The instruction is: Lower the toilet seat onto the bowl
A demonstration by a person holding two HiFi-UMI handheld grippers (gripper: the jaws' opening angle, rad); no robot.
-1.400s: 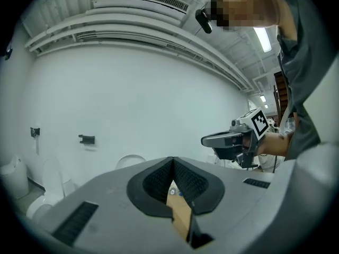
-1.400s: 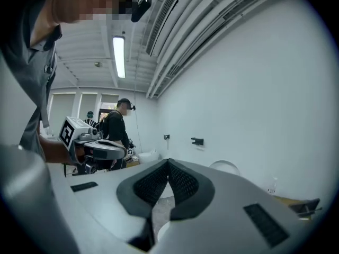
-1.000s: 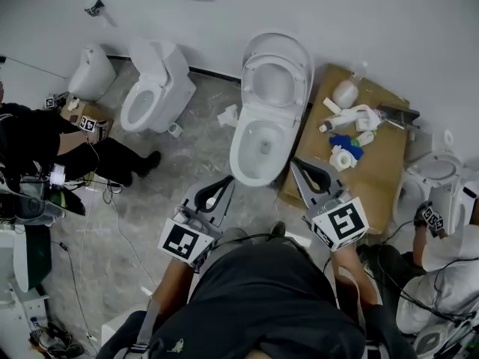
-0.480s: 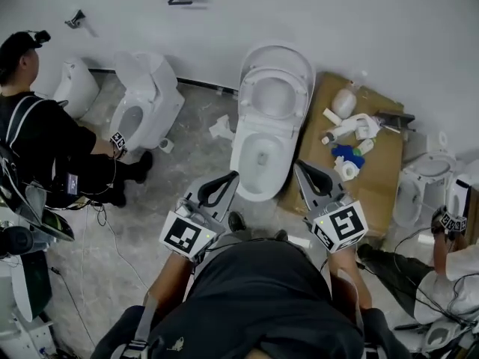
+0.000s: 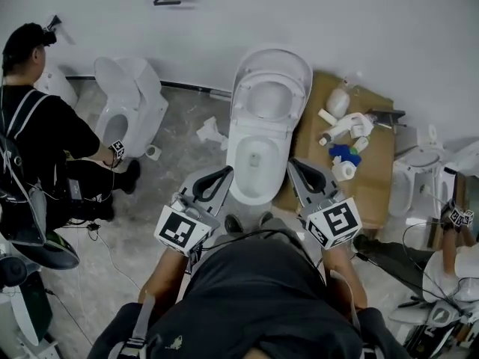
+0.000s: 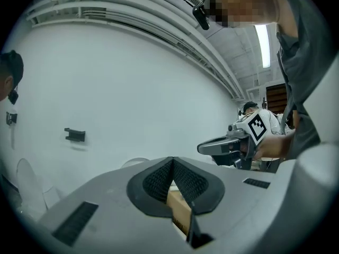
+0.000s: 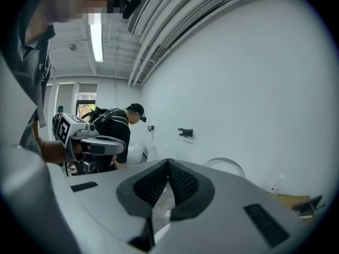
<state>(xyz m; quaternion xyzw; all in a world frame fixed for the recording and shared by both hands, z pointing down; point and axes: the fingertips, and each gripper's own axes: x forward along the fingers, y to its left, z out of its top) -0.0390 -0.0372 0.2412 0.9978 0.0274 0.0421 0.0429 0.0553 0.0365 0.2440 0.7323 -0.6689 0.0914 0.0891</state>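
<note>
In front of the white toilet, against the wall, a person stands with a hand-held gripper in each hand, both poised over the near rim of the bowl point(image 5: 239, 155). The toilet seat point(image 5: 248, 88) is up, leaning back with the lid behind it toward the wall, so the task is not yet started. The left hand-held gripper point(image 5: 227, 172) has its jaws closed tip to tip with nothing between them, and it sits just left of the bowl's front. The right hand-held gripper point(image 5: 293, 163) is also pinched fully closed and empty, just right of the bowl. Both point forward toward the raised seat, likely lined up for a reach to its top edge. Closed tips suggest a push or hook on the seat rather than a pinch, but that's a guess. A cardboard sheet point(image 5: 378, 178) lies on the floor right of the toilet, with bottles point(image 5: 338, 103) on it, clear of the path. Another person point(image 5: 45, 133) crouches at a second toilet point(image 5: 123, 114), well apart to the left.
</note>
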